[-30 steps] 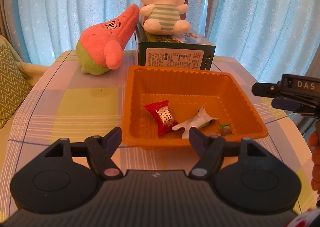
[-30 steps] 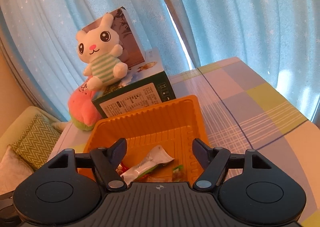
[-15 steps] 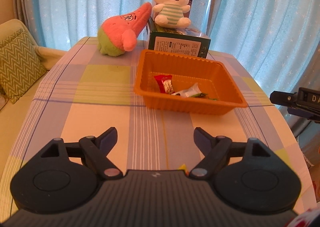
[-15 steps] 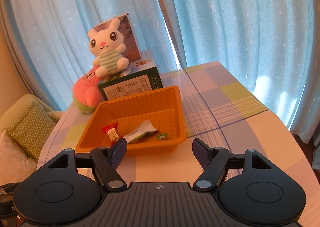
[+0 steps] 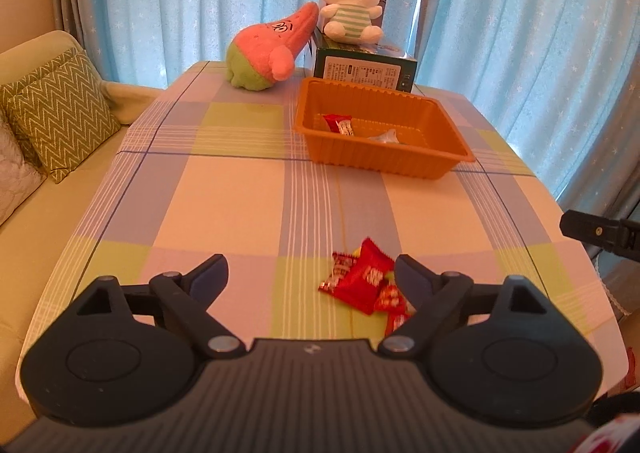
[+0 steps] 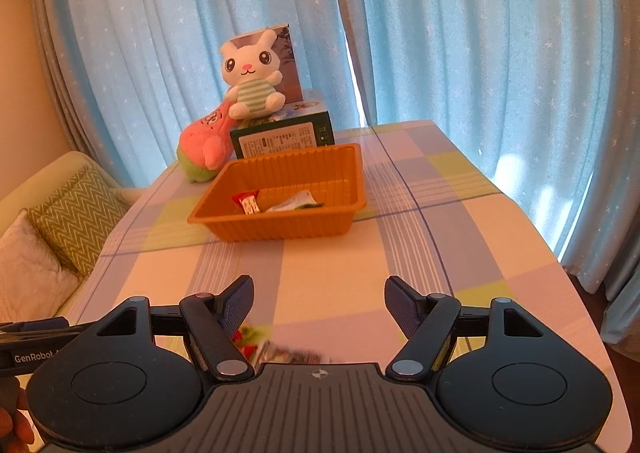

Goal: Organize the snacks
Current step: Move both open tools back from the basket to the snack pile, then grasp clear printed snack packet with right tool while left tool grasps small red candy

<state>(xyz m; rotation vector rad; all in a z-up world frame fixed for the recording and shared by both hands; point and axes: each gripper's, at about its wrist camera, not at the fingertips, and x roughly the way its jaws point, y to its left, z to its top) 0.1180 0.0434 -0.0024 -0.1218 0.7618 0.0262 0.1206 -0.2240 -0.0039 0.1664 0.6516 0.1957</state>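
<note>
An orange tray (image 5: pixel 424 169) (image 6: pixel 280 231) sits toward the far side of the checked table and holds a red snack (image 5: pixel 339 124) (image 6: pixel 248 203) and a white-green wrapper (image 5: pixel 385 138) (image 6: pixel 294 203). Near the front edge lies a small heap of red snack packets (image 5: pixel 362 279), seen blurred under the right gripper as packets (image 6: pixel 276 351). My left gripper (image 5: pixel 312 273) hovers above the table just left of the heap, its jaws opening, nothing between them. My right gripper (image 6: pixel 319 303) stands open and empty above the near table.
A pink-green plush (image 5: pixel 266 53) and a white rabbit plush (image 5: pixel 352 9) on a dark green box (image 5: pixel 364 71) stand behind the tray. A sofa with zigzag cushions (image 5: pixel 56 117) lies to the left. Blue curtains hang behind. The right gripper's body (image 5: pixel 600 233) shows at the right.
Both grippers have pulled back from the tray toward the table's near edge. The heap of red packets has come into view. The left jaws stand wider than before.
</note>
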